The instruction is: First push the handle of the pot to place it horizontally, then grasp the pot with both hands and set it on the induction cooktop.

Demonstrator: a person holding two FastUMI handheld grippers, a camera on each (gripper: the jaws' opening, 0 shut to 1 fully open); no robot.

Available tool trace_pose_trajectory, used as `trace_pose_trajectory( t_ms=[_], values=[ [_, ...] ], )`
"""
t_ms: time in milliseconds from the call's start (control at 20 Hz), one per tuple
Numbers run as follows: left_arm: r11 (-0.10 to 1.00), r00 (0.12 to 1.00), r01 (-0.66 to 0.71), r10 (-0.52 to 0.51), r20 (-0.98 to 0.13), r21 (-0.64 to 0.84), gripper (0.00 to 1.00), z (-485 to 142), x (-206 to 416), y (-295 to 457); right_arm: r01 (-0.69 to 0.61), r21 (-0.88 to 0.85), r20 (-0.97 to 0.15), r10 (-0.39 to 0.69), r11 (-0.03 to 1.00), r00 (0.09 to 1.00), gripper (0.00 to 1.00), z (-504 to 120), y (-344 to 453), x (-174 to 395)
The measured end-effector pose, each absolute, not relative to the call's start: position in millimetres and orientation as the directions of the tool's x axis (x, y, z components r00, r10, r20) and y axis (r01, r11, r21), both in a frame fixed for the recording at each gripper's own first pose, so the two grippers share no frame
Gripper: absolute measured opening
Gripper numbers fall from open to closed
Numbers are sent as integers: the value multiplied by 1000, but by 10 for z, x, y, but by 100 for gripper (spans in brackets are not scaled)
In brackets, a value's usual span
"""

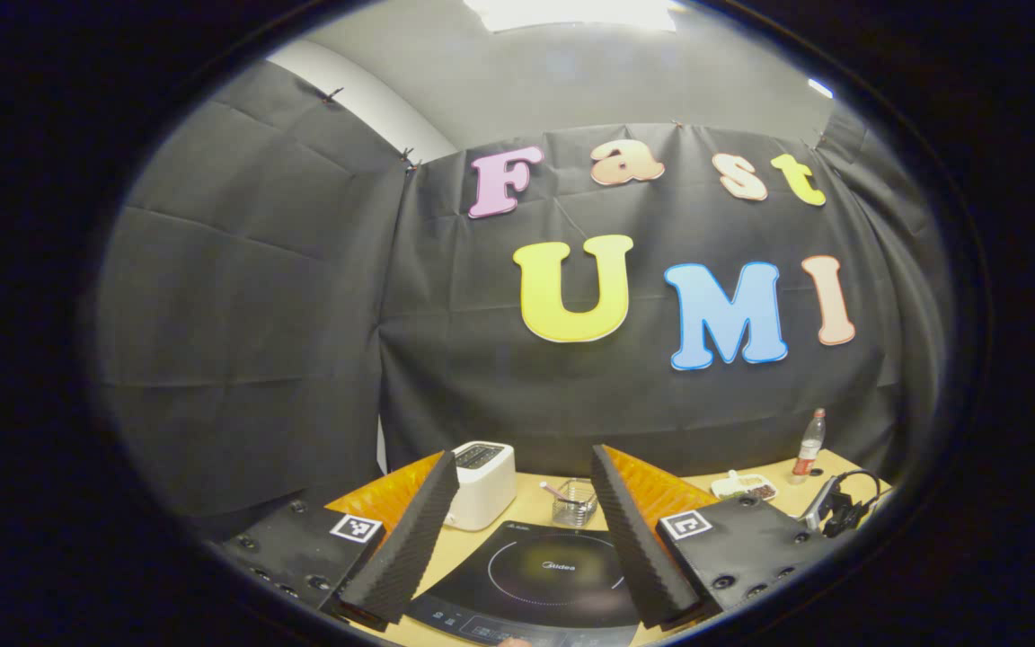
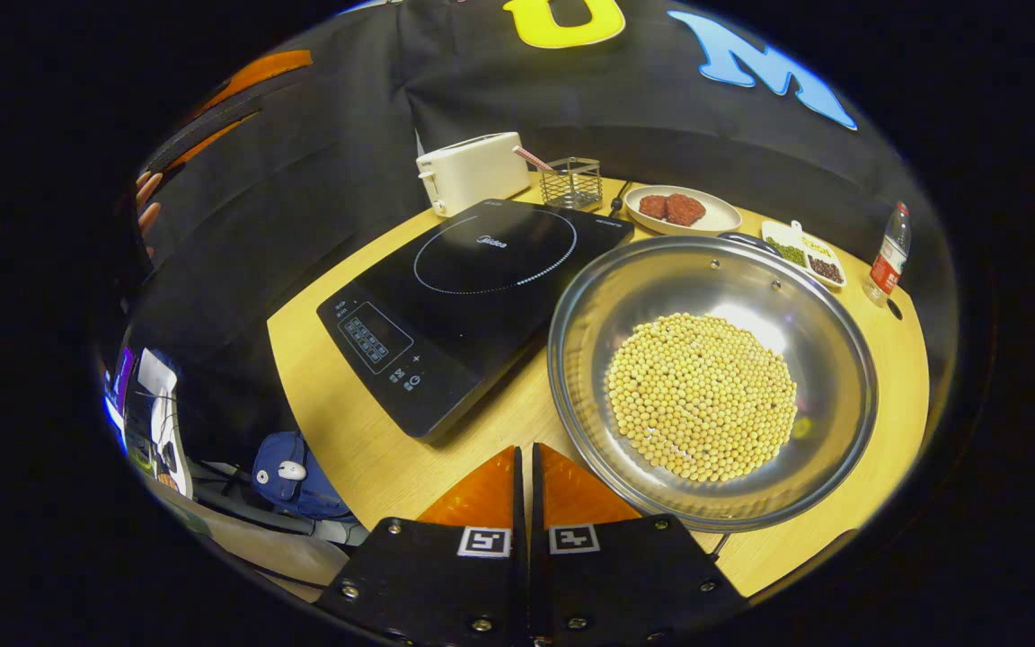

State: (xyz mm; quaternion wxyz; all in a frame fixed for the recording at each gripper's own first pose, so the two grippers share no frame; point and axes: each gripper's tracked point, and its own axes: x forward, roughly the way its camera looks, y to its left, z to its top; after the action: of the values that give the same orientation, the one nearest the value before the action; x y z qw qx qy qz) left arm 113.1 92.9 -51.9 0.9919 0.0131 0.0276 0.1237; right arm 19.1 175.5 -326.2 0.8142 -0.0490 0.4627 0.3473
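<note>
Standing beside the induction cooktop (image 2: pixel 482 296) on the table's right, the bean-filled pot (image 2: pixel 711 377) wants its handle, which I cannot make out, nudged level with the clenched right gripper (image 2: pixel 526 463) while the left gripper (image 1: pixel 522 530) waits spread.

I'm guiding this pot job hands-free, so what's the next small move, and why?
Probably bring the shut right claw toward the pot to find and push its handle. The pot sits on the table beside the induction cooktop, untouched.
</note>
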Motion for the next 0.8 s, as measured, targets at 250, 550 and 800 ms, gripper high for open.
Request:
trace_pose_trajectory(
  t_ms=[250, 550, 800],
  values=[
    [977, 976, -210, 212, -56, 29, 99, -569, 1258, 830, -574, 277, -796, 519, 770, 311, 1, -3298, 1712, 178],
    [988, 986, -155, 155, -61, 15, 99, -627, 1450, 655, -561, 272, -808, 502, 782, 309, 1, -3297, 1629, 167],
    [994, 992, -105, 105, -73, -2, 99, -714, 1646, 515, -512, 303, -824, 491, 804, 284, 1, -3299, 1522, 136]
  ],
)
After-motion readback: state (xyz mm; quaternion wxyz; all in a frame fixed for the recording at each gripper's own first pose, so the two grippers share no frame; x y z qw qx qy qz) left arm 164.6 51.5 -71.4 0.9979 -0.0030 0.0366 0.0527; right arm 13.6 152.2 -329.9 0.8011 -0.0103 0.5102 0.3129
